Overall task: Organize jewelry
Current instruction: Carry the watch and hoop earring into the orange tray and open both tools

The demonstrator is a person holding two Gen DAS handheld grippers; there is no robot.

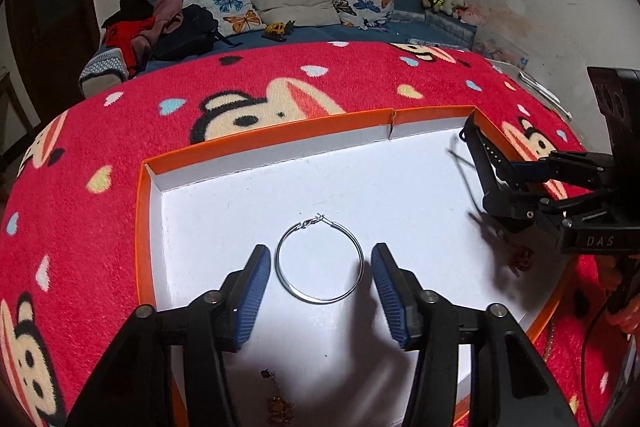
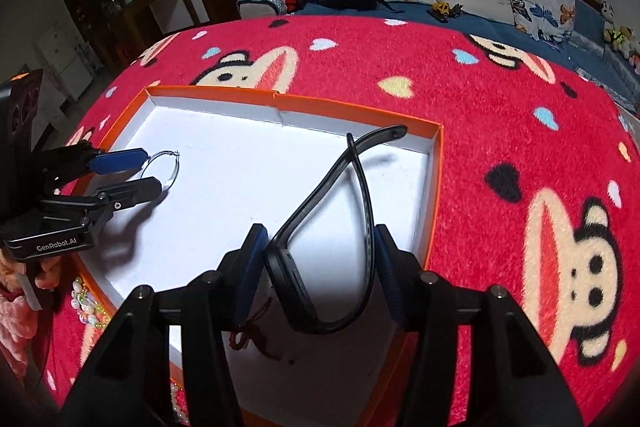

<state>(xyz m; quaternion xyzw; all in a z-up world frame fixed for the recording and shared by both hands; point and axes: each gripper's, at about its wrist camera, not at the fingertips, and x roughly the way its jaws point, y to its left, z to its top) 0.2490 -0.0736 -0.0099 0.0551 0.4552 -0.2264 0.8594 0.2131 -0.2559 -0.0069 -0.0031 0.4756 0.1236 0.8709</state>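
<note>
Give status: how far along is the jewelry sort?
Done: hoop earring and black wristband lie in the orange tray, each between open pads of the left tool and right tool.
In hand: nothing.
Left: bead strand lies outside the tray on the red blanket.

Beaded jewelry (image 1: 280, 405) partly hidden by the left gripper (image 1: 319, 269) and cut by the bottom edge; pearl beads (image 2: 86, 303) half behind the tray rim (image 2: 96, 293); red cord (image 2: 250, 327) partly behind a finger; watch strap (image 1: 486, 155) blurred
</note>
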